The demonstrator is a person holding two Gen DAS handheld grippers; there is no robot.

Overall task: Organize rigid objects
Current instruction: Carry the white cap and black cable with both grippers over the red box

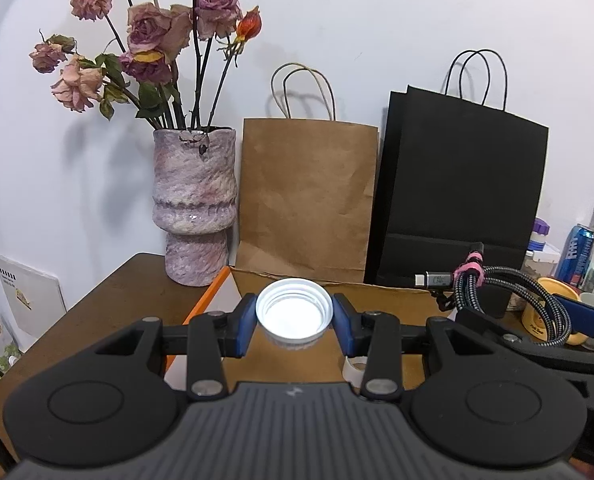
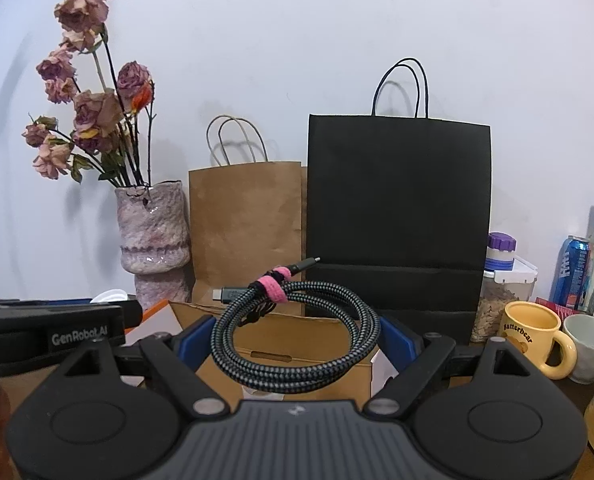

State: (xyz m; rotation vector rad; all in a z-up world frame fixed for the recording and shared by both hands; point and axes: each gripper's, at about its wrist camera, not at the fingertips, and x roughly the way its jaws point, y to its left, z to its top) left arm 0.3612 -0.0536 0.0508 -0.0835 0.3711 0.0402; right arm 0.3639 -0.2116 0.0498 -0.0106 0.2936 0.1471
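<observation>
Overhead, cap (image 1: 294,314), cable (image 2: 297,336), cardboard box (image 1: 377,296)

Both wrist views low, close over the cardboard box (image 1: 377,292), facing the wall, sharing vase (image 1: 195,204) and bags

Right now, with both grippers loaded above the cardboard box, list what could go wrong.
1. The white plastic bottle cap is pinched only at its rim by the left gripper; it could pop out.
2. The coiled braided cable in the right gripper may sag or snag on the open cardboard box.
3. The grippers are close and might collide.
</observation>
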